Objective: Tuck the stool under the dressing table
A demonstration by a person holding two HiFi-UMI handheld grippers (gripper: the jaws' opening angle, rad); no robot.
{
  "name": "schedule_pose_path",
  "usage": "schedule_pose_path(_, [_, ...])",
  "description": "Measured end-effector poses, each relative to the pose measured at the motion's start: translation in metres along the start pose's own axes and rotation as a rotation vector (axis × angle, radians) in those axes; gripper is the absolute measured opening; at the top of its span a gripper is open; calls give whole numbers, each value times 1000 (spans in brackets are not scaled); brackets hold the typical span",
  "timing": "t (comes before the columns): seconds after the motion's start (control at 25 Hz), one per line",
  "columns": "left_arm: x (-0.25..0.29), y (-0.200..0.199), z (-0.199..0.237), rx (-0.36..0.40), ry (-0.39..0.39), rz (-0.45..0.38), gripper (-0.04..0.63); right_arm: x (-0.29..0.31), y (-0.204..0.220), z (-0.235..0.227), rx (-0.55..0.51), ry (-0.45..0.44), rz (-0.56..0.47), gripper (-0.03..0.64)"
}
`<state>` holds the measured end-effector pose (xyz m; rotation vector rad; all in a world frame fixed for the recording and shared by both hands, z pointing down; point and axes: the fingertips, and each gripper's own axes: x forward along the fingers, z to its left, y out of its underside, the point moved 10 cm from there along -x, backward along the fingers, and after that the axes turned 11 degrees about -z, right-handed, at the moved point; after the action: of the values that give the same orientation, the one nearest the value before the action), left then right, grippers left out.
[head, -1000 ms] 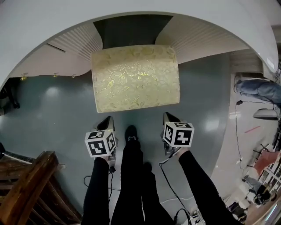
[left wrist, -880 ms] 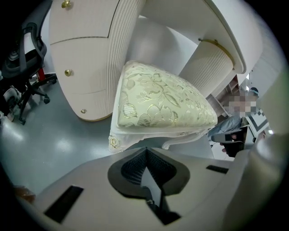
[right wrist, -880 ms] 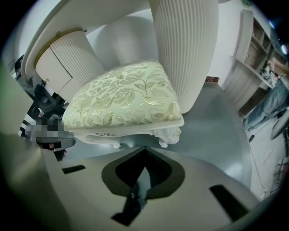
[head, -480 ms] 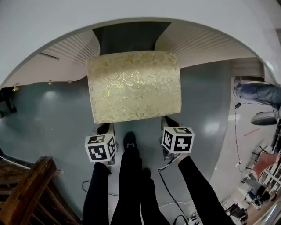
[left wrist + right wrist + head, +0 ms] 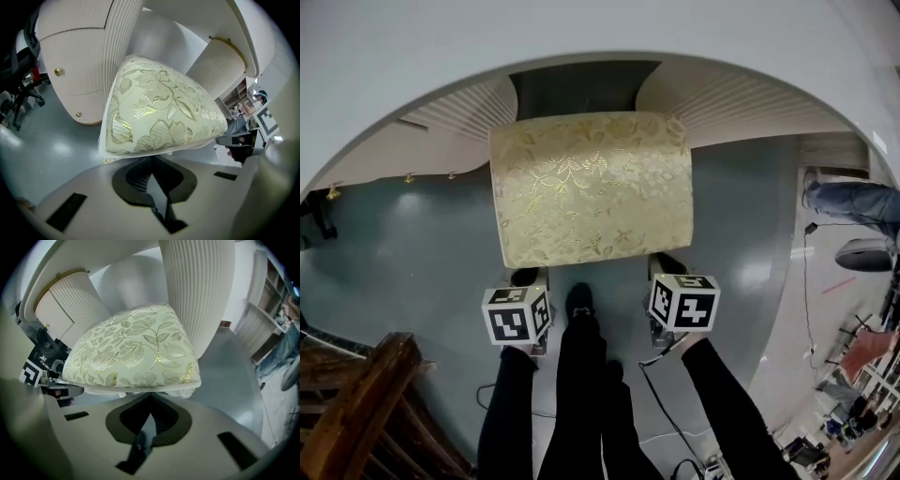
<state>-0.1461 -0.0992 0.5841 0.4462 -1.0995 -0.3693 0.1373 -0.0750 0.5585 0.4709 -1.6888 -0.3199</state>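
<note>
1. Both grippers have closed in on the stool (image 5: 591,187) since a second ago. Their tips then sat just short of its near edge and are now right at it, and the seat fills more of the head view.
2. The stool stands on the grey floor (image 5: 412,244) at frame centre. Its far edge is at the mouth of the dark gap (image 5: 581,84) between the table's two ribbed pedestals, and most of the gold-patterned seat is still out in front of the white table (image 5: 412,56).
3. The left gripper (image 5: 525,277) is at the seat's lower-left corner. In its own view the jaws are closed together, their tip (image 5: 151,160) just under the white rim of the stool (image 5: 159,112) and holding nothing. A pedestal (image 5: 79,61) with gold knobs fills the upper left.
4. The right gripper (image 5: 667,264) is at the lower-right corner. Its jaws are also closed together on nothing, their tip (image 5: 151,399) just below the rim of the stool (image 5: 136,350), with a pedestal (image 5: 197,287) behind at upper right.
5. The person's black-clad legs (image 5: 581,394) stand between the grippers at the bottom of the frame.
6. A wooden chair (image 5: 356,403) shows at lower left.
</note>
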Motion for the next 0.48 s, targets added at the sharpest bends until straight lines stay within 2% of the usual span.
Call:
schedule_pose_path(0.2, [1,1,-4,15,13,1,8,2,-4,-3,18,25,-5,5])
schedule_pose_path(0.48, [0,0,-4,6,0,2,8,0,-6,-3,-8,8,-1,5])
